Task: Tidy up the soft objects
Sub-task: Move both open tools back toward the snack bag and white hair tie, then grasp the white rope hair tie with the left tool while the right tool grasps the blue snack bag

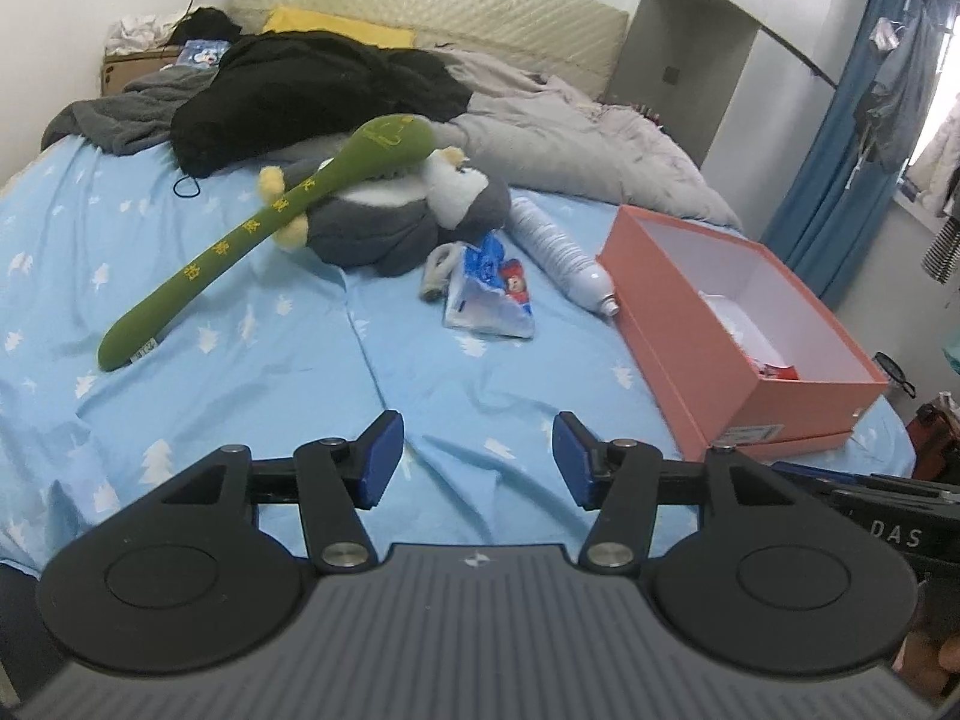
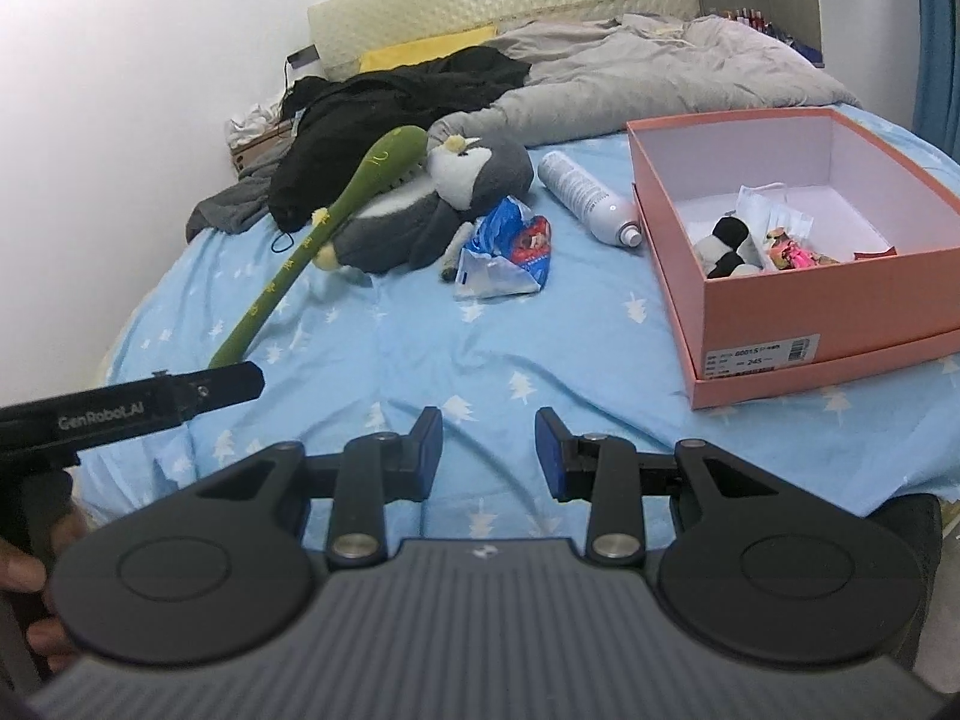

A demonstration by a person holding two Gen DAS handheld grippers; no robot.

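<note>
Hovering over the blue bed sheet (image 1: 252, 372), the left gripper (image 1: 477, 459) is half open and empty; the right gripper (image 2: 489, 453) is narrower, empty too. Farther, left of the pink box (image 2: 840, 312), lies the penguin toy (image 1: 396, 216). It looks soft, light; grab its squishy belly.

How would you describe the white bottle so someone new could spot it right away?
Start at the pink shoebox on the blue bedsheet. Just left of it, the white bottle lies on its side, nozzle toward the box. It is the only hard, smooth thing there, beside the grey penguin plush and crumpled blue packet.
</note>
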